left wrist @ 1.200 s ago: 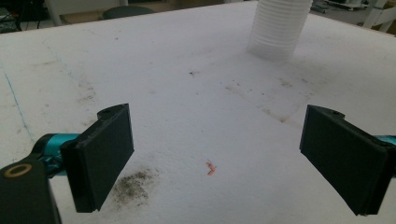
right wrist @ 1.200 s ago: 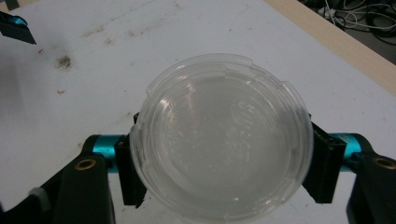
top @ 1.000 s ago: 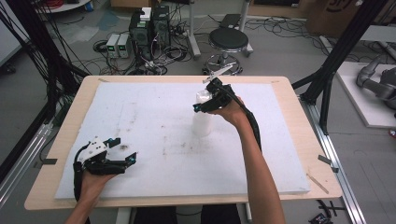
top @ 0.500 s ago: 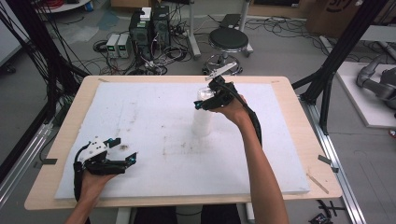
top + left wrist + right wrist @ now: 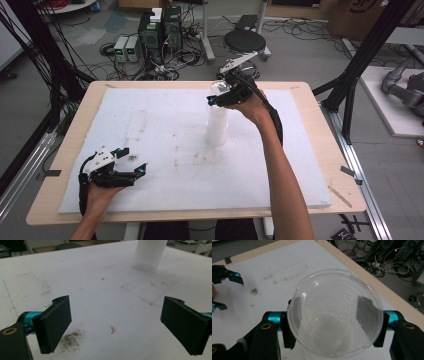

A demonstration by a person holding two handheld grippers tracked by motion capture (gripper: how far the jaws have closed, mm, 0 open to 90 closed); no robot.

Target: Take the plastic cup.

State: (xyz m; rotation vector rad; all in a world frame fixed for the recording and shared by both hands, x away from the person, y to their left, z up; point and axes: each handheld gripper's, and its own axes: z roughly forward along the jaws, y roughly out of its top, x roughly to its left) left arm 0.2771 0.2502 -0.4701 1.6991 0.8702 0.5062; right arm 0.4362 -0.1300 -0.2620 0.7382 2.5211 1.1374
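Right gripper view gives me my right gripper [image 5: 334, 322] with its fingers [image 5: 287, 331] pinching a clear plastic cup [image 5: 335, 315] from both sides, rim facing the camera. From the high view that cup is held just above a white cup stack [image 5: 217, 125] standing on the foam sheet [image 5: 165, 115] toward the table's [image 5: 300, 87] one o'clock. My left gripper [image 5: 131, 161] rests down at seven o'clock, fingers [image 5: 53, 323] spread wide over bare, stained foam, pinching nothing.
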